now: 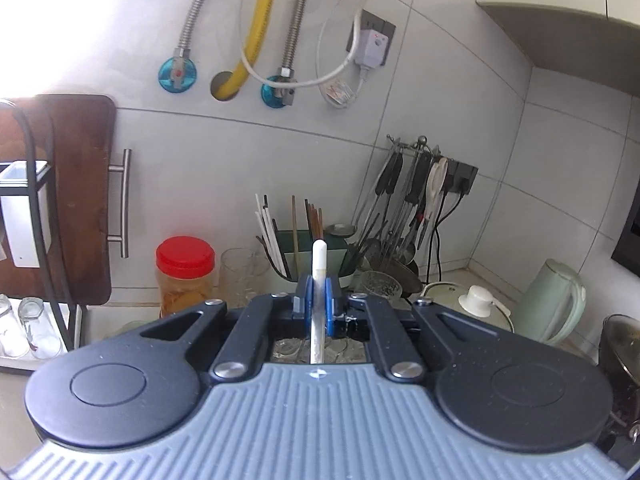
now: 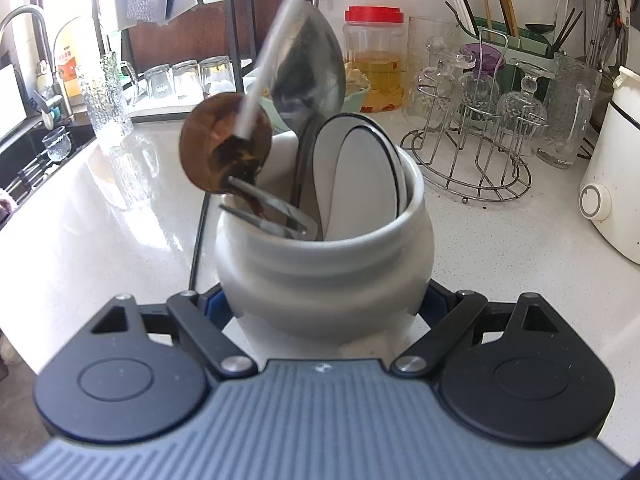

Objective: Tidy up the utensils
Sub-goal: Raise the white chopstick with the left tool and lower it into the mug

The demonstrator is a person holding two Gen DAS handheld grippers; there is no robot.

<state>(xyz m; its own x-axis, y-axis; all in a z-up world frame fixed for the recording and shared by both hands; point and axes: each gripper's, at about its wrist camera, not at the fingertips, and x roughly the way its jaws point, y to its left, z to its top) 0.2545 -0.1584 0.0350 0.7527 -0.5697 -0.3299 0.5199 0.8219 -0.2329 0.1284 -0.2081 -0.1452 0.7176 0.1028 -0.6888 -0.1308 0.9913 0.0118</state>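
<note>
Jar (image 2: pixel 324 264), white and round, sits near the front edge of the worktop (image 2: pixel 104 216), squeezed between the pads of the right gripper (image 2: pixel 320 312). Only the right wrist view shows it, full of spoons and forks, with a blurry brown-bowled ladle (image 2: pixel 225 147) above it. The left wrist view shows the left gripper (image 1: pixel 318 300) pinched tight on a thin white handle (image 1: pixel 319 258), pointing at the green chopstick holder (image 1: pixel 316 256) by the back wall.

Both grippers looked the same: the left gripper (image 1: pixel 318 300) and right gripper (image 2: pixel 320 304) had ribbed grey-blue bodies, black round-capped linkage arms, silver screws, blue pads.
</note>
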